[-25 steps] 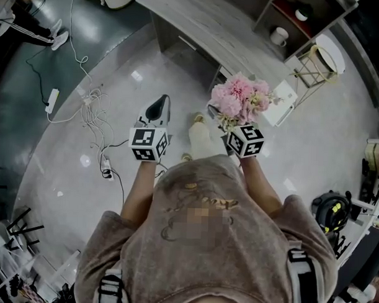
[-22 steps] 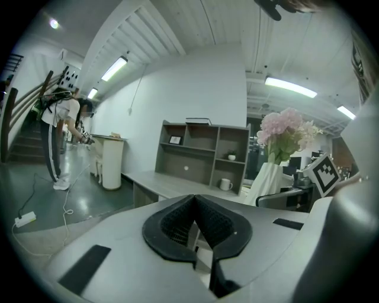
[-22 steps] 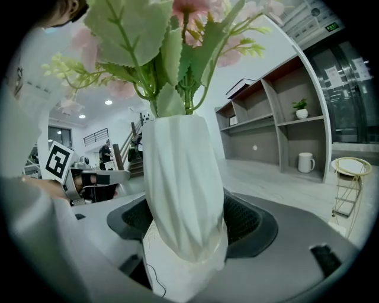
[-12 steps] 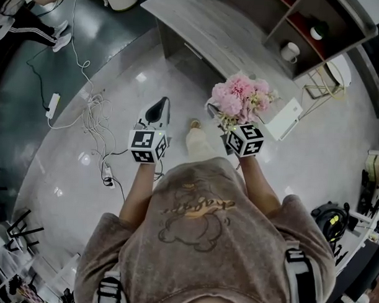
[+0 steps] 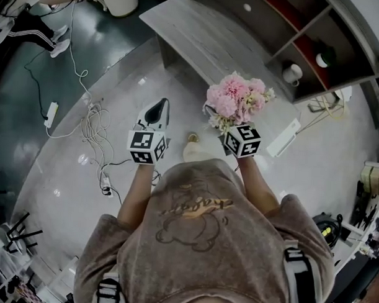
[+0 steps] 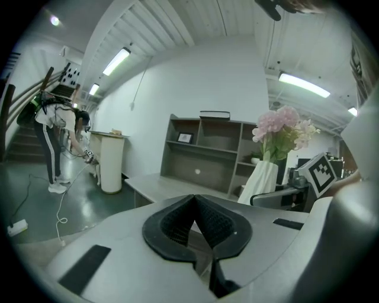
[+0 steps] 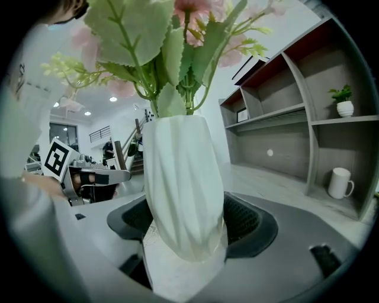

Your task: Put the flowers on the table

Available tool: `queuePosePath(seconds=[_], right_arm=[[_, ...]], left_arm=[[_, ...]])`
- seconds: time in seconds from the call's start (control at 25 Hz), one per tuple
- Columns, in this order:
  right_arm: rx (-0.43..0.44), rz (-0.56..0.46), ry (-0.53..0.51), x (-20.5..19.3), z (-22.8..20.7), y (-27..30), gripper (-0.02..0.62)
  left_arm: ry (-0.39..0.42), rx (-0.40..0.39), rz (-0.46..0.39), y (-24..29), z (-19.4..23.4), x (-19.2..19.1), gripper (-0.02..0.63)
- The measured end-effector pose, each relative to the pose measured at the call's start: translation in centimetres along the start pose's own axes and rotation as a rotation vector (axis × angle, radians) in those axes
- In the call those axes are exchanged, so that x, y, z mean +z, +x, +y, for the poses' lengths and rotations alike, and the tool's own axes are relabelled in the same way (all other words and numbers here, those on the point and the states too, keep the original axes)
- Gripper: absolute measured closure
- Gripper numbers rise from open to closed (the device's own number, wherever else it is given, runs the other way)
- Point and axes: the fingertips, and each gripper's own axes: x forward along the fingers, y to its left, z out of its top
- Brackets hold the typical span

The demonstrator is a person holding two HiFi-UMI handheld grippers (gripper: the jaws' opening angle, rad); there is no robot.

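A bunch of pink flowers (image 5: 236, 98) stands in a white ribbed vase (image 7: 182, 189), and my right gripper (image 5: 217, 115) is shut on that vase, holding it upright in the air. From the left gripper view the flowers (image 6: 283, 127) and vase (image 6: 261, 182) show at the right. My left gripper (image 5: 157, 109) is shut with nothing in it, level with the right one. The grey wooden table (image 5: 206, 39) lies ahead of both grippers, its top bare (image 6: 172, 186).
A grey shelf unit (image 5: 318, 34) behind the table holds a white mug (image 5: 293, 73) and a small potted plant (image 7: 343, 100). Cables and a power strip (image 5: 52, 109) lie on the floor at left. A person (image 6: 56, 139) bends by a white cylinder (image 6: 111, 161).
The table and shelf unit have drawn closer and shifted in the head view as the person walks towards them. Both grippers keep their pose, the vase still held.
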Motion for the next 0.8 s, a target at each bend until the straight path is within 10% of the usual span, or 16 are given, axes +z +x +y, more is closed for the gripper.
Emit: queuePosePath(seconds=[0.8], right_arm=[[0.067,0.024,-0.050,5.8,-8.6,12.6,0.239]], left_arm=[[0.005,0.062,-0.011,12.2,6.3,5.1,0.588]])
